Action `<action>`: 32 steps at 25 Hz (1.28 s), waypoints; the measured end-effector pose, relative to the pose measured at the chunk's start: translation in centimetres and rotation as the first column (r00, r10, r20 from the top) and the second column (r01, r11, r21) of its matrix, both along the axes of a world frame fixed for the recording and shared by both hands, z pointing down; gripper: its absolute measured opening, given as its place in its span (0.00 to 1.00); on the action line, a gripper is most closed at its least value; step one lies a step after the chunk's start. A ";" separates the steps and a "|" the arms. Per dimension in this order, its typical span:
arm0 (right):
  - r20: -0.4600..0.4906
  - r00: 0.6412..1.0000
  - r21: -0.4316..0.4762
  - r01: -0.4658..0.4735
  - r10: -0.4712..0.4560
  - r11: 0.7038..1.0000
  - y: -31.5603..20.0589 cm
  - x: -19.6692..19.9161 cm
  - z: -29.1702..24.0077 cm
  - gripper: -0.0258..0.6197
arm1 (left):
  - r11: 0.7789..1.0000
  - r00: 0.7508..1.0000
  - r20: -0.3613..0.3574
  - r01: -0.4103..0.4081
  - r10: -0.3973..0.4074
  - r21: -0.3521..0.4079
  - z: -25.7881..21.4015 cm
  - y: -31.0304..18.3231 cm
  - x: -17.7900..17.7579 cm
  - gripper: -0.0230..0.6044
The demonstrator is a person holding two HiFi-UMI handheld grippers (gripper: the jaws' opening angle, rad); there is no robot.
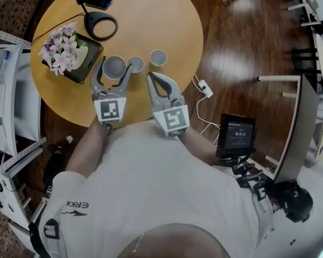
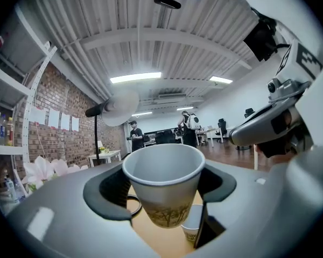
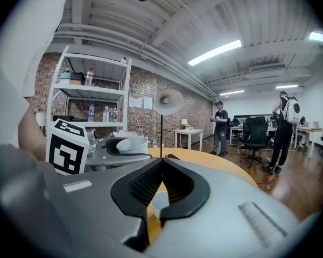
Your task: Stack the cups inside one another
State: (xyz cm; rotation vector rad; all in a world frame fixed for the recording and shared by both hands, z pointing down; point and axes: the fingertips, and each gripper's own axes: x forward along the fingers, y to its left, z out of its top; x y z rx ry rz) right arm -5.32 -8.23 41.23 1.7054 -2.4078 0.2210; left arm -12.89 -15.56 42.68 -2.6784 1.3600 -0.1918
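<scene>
Left gripper [image 1: 114, 74] pinches a paper cup [image 2: 164, 184] above the table's [image 1: 151, 20] near edge, right gripper [image 1: 155, 77] pressed together, empty; overtight squeezing could buckle it, and a crooked descent could topple the smaller cup [image 1: 135, 64] beside it.

1. Table [image 1: 161, 20]: round, with a wooden top.
2. Flower box [image 1: 70, 55]: stands on the table near its left edge and holds pink flowers.
3. Lamp base [image 1: 101, 26]: a black ring just beyond the flower box, on its right.
4. Flat dark device [image 1: 98, 3]: farther beyond the flower box, at the table's far edge.
5. First cup [image 1: 135, 63]: upright, to the right of the flower box.
6. Second cup [image 1: 158, 57]: upright, farther right of the flower box and apart from the first cup.
</scene>
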 end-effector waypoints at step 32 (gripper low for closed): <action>0.010 0.978 0.055 0.210 -0.211 0.976 -6.6 13.3 -0.3 0.06 | 0.951 0.950 0.052 0.309 -0.309 -0.004 0.7 -1.0 7.8 0.60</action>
